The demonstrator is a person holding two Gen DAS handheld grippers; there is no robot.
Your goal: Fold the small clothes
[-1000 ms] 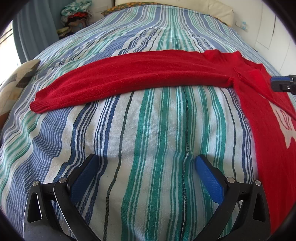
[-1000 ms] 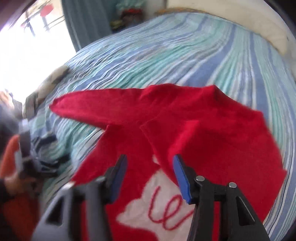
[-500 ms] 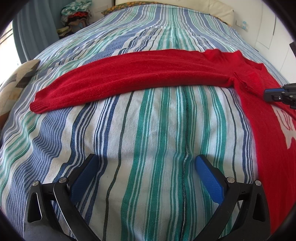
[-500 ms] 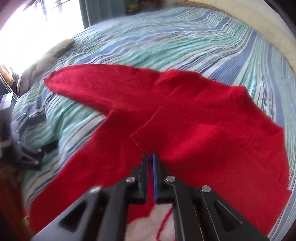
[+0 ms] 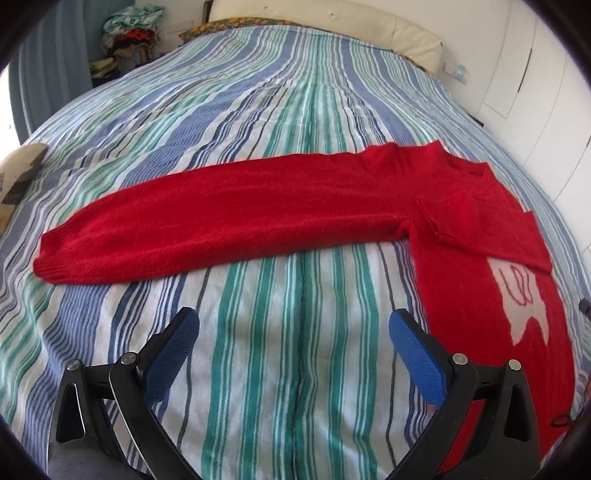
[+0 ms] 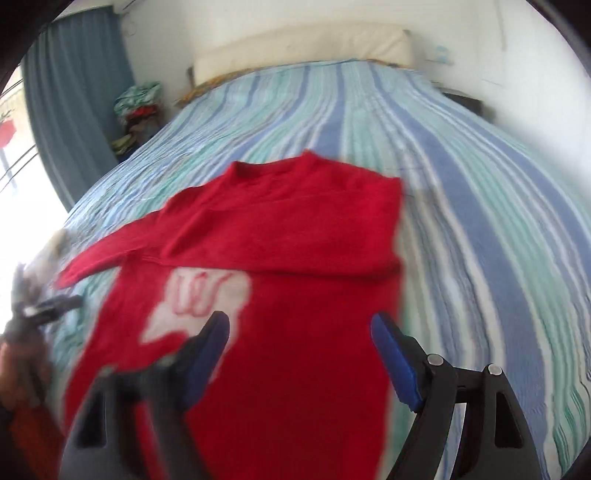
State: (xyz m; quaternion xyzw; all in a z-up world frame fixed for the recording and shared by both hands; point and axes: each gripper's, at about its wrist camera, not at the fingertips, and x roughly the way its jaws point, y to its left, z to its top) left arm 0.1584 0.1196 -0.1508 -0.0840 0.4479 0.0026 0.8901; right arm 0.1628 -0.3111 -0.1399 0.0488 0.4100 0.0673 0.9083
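Nearest in the left wrist view we see our left gripper (image 5: 293, 332), blue-padded fingers (image 5: 171, 354) spread wide over bare striped cloth, nothing between them. In the right wrist view our right gripper (image 6: 299, 343) hangs over the sweater's body; its jaws are opening, nothing pinched, the frame motion-blurred.

The red knitted sweater with a white patch and red lettering (image 5: 476, 229) lies flat on the blue, green and white striped bedspread (image 5: 295, 122), right of centre. One sleeve (image 5: 207, 229) stretches out flat to the left; the other is folded across the chest, above the patch.

Far: cream padded headboard (image 5: 332, 14), a heap of mixed clothes (image 5: 129, 33) at the far-left corner beside a blue curtain (image 6: 74, 92). No containers in view.
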